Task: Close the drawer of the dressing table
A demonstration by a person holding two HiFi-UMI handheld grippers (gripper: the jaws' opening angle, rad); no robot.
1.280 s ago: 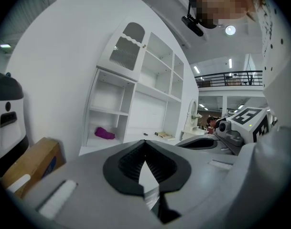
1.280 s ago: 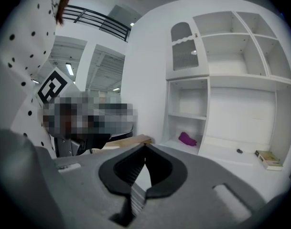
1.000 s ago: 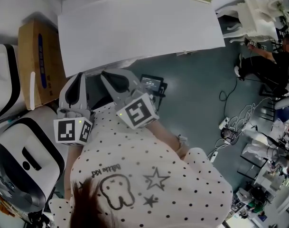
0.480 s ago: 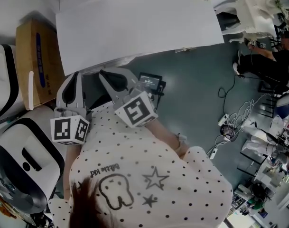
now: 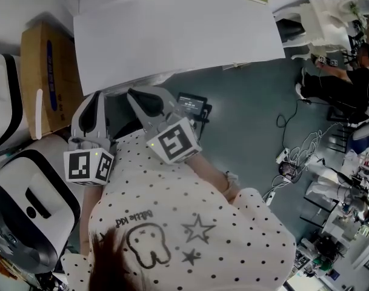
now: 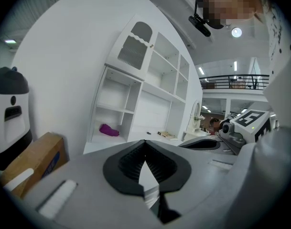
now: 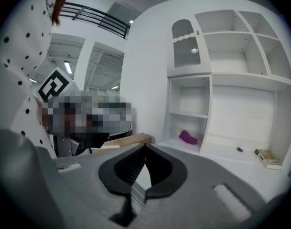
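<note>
White dressing table (image 5: 172, 35) is standing directly ahead of the person, who is holding the left gripper (image 5: 93, 105) and right gripper (image 5: 149, 99) close to the chest, just short of its near edge, probably readying a push. Both grippers are showing jaws together, gripping and touching nothing. The drawer is presumably sitting under that near edge, but no view is showing it clearly.

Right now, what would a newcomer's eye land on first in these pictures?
The big white flat-topped dressing table fills the top of the head view, with the grey left tongs and right tongs shut and empty close to its near edge. In its lower left cubby lies a small purple object, standing out against the white.
</note>
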